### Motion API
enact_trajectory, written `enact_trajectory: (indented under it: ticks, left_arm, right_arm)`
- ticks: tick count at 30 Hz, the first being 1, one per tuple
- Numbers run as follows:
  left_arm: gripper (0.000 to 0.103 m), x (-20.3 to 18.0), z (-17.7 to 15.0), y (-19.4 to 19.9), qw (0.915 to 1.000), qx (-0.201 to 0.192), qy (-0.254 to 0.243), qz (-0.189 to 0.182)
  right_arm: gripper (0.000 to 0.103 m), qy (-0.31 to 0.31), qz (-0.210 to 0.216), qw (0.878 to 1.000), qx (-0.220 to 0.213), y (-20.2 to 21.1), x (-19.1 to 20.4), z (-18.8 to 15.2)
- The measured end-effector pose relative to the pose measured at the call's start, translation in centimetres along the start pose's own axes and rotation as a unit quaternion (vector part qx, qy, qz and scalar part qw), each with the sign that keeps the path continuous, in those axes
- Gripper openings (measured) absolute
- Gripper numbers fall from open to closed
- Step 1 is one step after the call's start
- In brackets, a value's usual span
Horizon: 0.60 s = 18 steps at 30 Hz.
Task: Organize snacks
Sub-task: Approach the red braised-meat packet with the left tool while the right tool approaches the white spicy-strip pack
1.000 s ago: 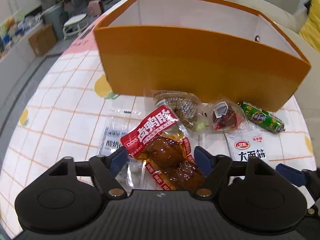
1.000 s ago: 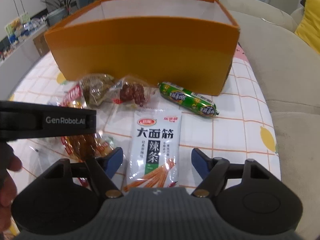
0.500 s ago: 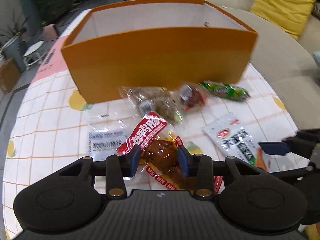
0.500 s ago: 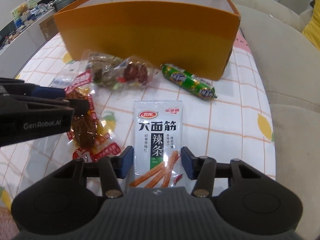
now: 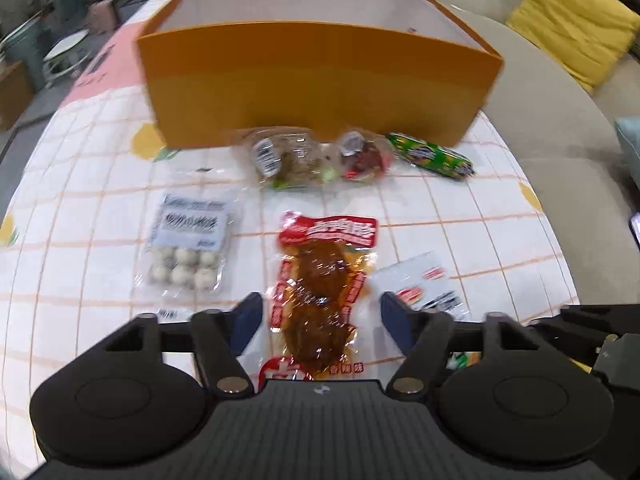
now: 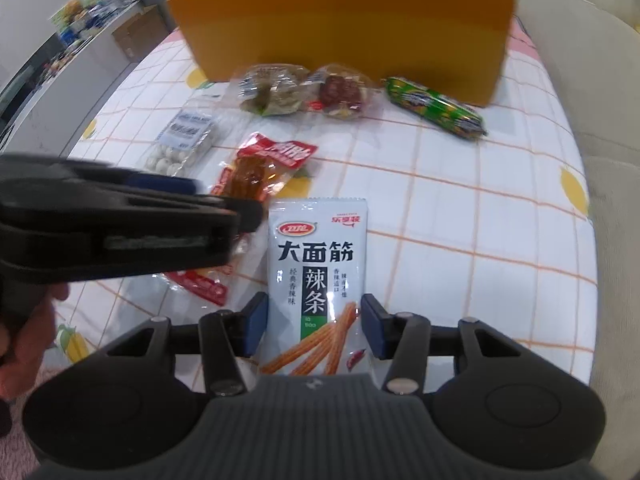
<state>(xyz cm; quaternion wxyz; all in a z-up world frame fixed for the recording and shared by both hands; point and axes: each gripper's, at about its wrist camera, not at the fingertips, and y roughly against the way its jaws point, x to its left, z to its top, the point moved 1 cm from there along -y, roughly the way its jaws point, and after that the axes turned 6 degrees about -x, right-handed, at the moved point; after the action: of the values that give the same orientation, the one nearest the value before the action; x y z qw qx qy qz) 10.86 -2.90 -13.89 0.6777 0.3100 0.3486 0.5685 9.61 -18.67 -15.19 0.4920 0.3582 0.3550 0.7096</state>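
orange cardboard box [image 5: 320,80] at the far side of the checked tablecloth [image 6: 460,216], snack packets spread in front of it.

left gripper [image 5: 320,320] has just been opening: its blue pads stand wide either side of the red packet of braised meat [image 5: 324,288], which lies flat on the cloth, not pinched. right gripper [image 6: 314,326] sits around the lower end of the white spicy-strip packet [image 6: 316,256], pads close against its edges; whether they really press it i cannot tell. beside the red packet, a clear packet of white balls [image 5: 186,248]. just before the box, two clear-wrapped snacks [image 5: 316,154] touching, and a green sausage [image 5: 432,156] to their right. a hand [image 6: 20,340] shows at the right view's left edge.
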Motion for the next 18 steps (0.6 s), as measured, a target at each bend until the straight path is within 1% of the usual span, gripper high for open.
enact_trajectory:
  ticks: [2,4,6,9,12,14,16,18]
  left_arm:
    - [0.082,0.3,-0.2,-0.3,0.9999,0.01,0.009,0.002]
    - [0.082,0.4,-0.4,-0.8,0.9997,0.02,-0.001,0.012]
    - [0.083,0.4,-0.6,-1.3,0.9995,0.023,-0.014,0.017]
    - [0.086,0.2,-0.7,-1.7,0.9996,0.014,-0.023,0.007]
    - [0.086,-0.5,-0.7,-2.1,0.9988,0.005,-0.049,0.007]
    - [0.086,-1.0,-0.5,-2.5,0.9977,-0.001,-0.067,0.01]
    - [0.086,-1.4,-0.3,-2.9,0.997,-0.006,-0.076,0.01]
    - [0.086,-1.5,0.0,-3.3,0.9965,-0.014,-0.081,0.017]
  right_arm:
    - [0.048,-0.004,-0.021,1.0,-0.007,0.1,-0.7,0.3]
    - [0.048,-0.002,-0.04,0.999,-0.009,0.1,-1.3,0.2]
    - [0.049,0.002,-0.048,0.999,-0.006,-0.1,-1.7,0.1]
    - [0.051,0.007,-0.044,0.999,-0.01,-0.2,-1.6,0.1]
    - [0.053,0.019,-0.04,0.999,-0.014,-0.3,-1.6,0.1]
    - [0.055,0.027,-0.036,0.999,-0.016,-0.3,-1.5,0.1]
    - [0.056,0.037,-0.036,0.999,-0.019,-0.3,-1.4,0.1]
    - [0.056,0.045,-0.036,0.998,-0.025,-0.4,-1.5,0.1]
